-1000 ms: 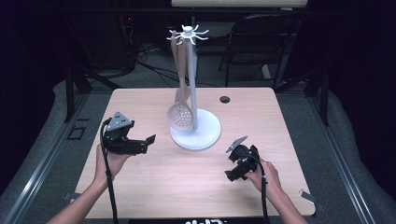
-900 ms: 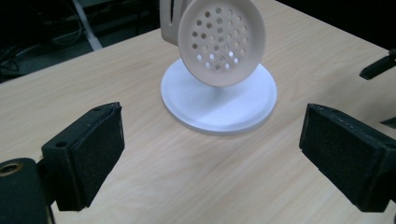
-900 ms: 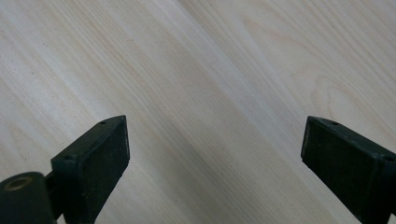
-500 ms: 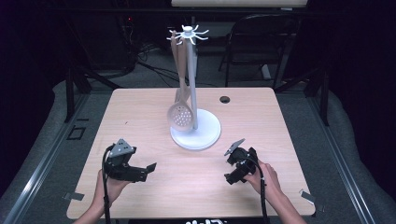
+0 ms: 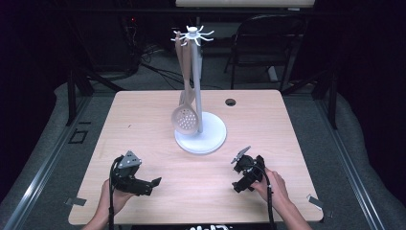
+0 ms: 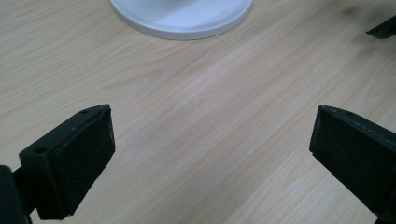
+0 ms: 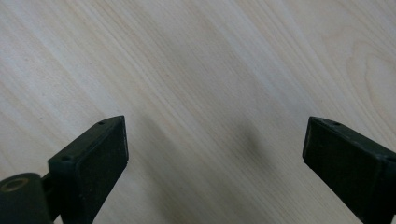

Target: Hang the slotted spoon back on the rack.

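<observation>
Skimmer [image 5: 186, 120], beige, round and perforated, hangs from a white rack [image 5: 198, 129] mid-desk [image 5: 143, 120], on pale wood grain. Near the front edge, left gripper [image 5: 152, 183] and right gripper [image 5: 238, 174] rest with black, blocky fingers spread, empty; the left's have just been opening.

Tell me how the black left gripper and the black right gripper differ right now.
The left gripper lies near the table's front-left edge, jaws pointing right; the right gripper sits front-right, jaws pointing toward the person. The left shows a grey plate on top, upright; the right's is tilted. Both stand open, holding nothing.
</observation>
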